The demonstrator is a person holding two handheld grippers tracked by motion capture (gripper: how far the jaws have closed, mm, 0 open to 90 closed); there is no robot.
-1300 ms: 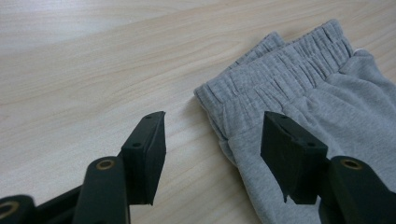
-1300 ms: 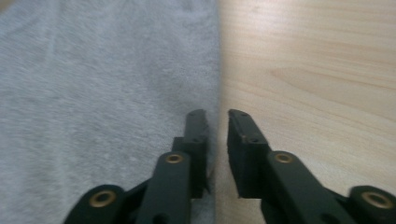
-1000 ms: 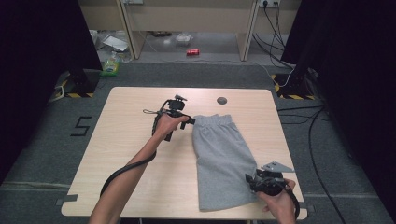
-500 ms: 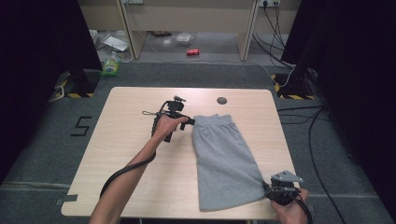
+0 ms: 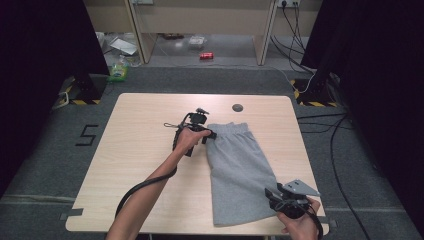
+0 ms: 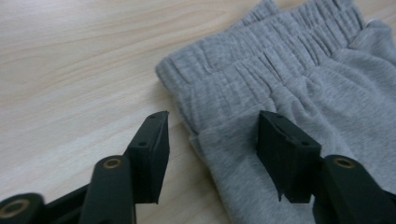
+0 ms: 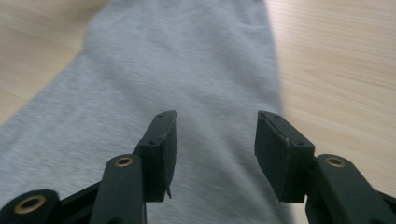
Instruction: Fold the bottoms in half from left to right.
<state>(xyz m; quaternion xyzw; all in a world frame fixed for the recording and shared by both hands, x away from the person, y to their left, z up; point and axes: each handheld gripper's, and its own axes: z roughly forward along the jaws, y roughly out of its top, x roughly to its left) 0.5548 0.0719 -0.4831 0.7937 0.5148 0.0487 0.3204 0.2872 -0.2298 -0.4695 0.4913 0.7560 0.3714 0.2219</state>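
Left gripper view: left gripper (image 6: 212, 135) is standing wide open, its jaws straddling the folded side edge of the grey shorts (image 6: 299, 93) just below the elastic waistband (image 6: 261, 51). One jaw is hanging over bare wood, the other over cloth. Nothing is being held; whether the jaw tips are touching the fabric, cannot tell.

Right gripper view: right gripper (image 7: 215, 140) is also gaping wide and empty, hovering over the lower leg of the shorts (image 7: 187, 70), close to the cloth's right-hand edge, with counter (image 7: 336, 70) wood showing beyond. Picture is somewhat blurred.

High view: the shorts (image 5: 240, 170) are lying flat, folded lengthwise, in the centre-right of the counter (image 5: 140, 150). Long axis is running from the waistband at upper centre of the frame down to the hem near the bottom edge. Left gripper (image 5: 207, 134) is sitting at the waistband's left corner; right gripper (image 5: 280, 197) is sitting at the hem's lower-right corner. Each hand is nearer its own end, so the two are placed at opposite ends of the long axis.

Judgement: both grippers look set to close on the cloth, left on the waistband edge directly ahead of it, right on the hem below it. A small dark disc (image 5: 237, 107) is lying on the counter above the shorts, apart from them.
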